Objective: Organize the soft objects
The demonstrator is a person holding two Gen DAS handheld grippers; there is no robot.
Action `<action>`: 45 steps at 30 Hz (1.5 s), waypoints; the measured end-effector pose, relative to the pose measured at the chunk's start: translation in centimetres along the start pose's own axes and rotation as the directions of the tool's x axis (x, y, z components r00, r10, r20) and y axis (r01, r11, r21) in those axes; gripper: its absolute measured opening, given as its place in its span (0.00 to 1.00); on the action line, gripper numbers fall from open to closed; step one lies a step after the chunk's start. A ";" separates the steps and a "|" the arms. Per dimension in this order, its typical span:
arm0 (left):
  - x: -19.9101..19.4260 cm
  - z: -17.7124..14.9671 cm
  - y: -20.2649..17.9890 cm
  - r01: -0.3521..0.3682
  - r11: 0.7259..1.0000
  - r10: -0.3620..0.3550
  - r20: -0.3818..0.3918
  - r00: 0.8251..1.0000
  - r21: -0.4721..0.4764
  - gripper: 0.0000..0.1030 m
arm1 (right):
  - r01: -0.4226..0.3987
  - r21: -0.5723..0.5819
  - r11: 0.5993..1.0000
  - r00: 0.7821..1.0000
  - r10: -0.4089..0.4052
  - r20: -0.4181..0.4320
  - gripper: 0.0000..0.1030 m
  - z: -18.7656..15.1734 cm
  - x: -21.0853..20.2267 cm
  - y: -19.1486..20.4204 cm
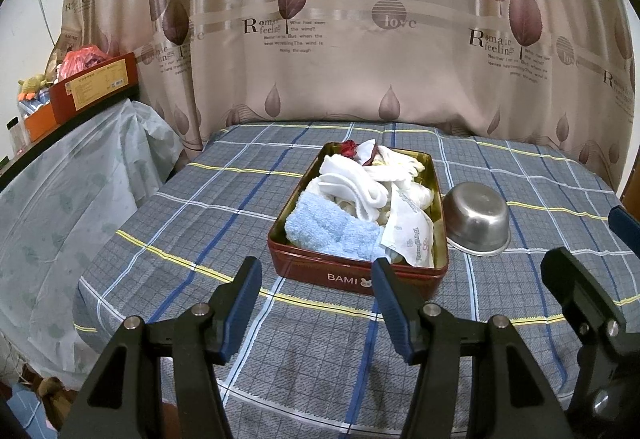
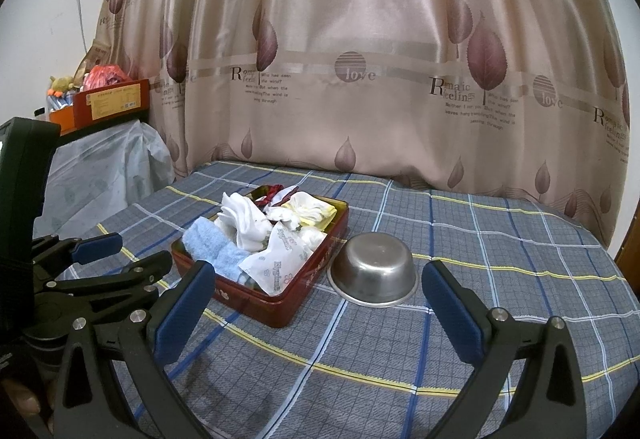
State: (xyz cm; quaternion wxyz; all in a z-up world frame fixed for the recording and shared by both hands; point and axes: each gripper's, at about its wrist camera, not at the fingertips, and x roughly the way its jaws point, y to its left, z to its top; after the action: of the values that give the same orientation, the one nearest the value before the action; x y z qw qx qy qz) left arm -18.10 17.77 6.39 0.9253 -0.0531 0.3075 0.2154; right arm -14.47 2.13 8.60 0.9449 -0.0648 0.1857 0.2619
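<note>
**Here, a full tin and two idle grippers**

Through the left wrist camera we see our left gripper (image 1: pixel 316 293) held low over the plaid-covered surface (image 1: pixel 192 223), its blue-padded jaws standing well apart with nothing between them. Just beyond the tips sits the red tin (image 1: pixel 352 273), open on top and marked BAMI on its near wall. The soft things lie packed inside it: a light blue towel (image 1: pixel 328 229) at the near end, a white cloth (image 1: pixel 352 185) bunched behind it, a printed tissue pack (image 1: pixel 412 235) along the right side, and a small dark red scrap (image 1: pixel 349 148) at the far end. A steel bowl (image 1: pixel 478 219) rests upside down just beside the tin's right wall; whether they touch we cannot tell. Part of our right gripper (image 1: pixel 592 303) enters at the right edge. A leaf-printed curtain (image 1: pixel 360 39) hangs behind everything.

Through the right wrist camera our right gripper (image 2: pixel 320 313) also hovers with its jaws spread wide and empty, the inverted steel bowl (image 2: pixel 374 269) lying ahead between the two pads. The red tin (image 2: pixel 280 309) stands to the left of the bowl, seen cornerwise, with the light blue towel (image 2: pixel 214 253), the white cloth (image 2: pixel 244 217) and the tissue pack (image 2: pixel 276 259) heaped above its rim. Our left gripper (image 2: pixel 120 259) shows at the left edge, near the tin's corner, jaws apart.
</note>
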 end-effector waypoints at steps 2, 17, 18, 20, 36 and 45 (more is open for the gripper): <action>0.0 0.0 0.0 0.002 1.000 -0.002 0.000 1.000 0.002 0.57 | 0.001 -0.001 1.000 1.000 -0.001 0.001 0.99 0.0 0.0 0.1; 0.2 0.2 0.5 0.012 1.000 -0.012 -0.008 1.000 0.001 0.57 | -0.002 -0.001 1.000 1.000 0.002 -0.001 0.99 0.0 0.0 0.0; 0.2 0.2 0.5 0.012 1.000 -0.012 -0.007 1.000 0.002 0.57 | -0.002 -0.001 1.000 1.000 0.002 -0.002 0.99 0.0 0.0 0.0; 0.2 0.2 0.6 0.010 1.000 -0.010 -0.007 1.000 0.002 0.57 | 0.000 -0.001 1.000 1.000 0.000 -0.001 0.99 0.0 0.1 0.0; 0.3 0.2 0.6 0.018 1.000 -0.018 -0.008 1.000 0.012 0.57 | -0.001 0.000 1.000 1.000 0.001 -0.004 0.99 0.0 0.0 -0.1; 0.6 0.0 0.5 0.012 1.000 -0.012 -0.029 1.000 0.016 0.58 | 0.020 -0.008 1.000 1.000 -0.020 -0.006 0.99 -0.3 -0.1 -1.0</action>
State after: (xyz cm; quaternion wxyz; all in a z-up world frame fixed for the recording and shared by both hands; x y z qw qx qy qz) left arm -17.90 18.48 6.09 0.9225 -0.0505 0.3221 0.2065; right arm -14.12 1.12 8.41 0.9465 -0.0712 0.1871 0.2531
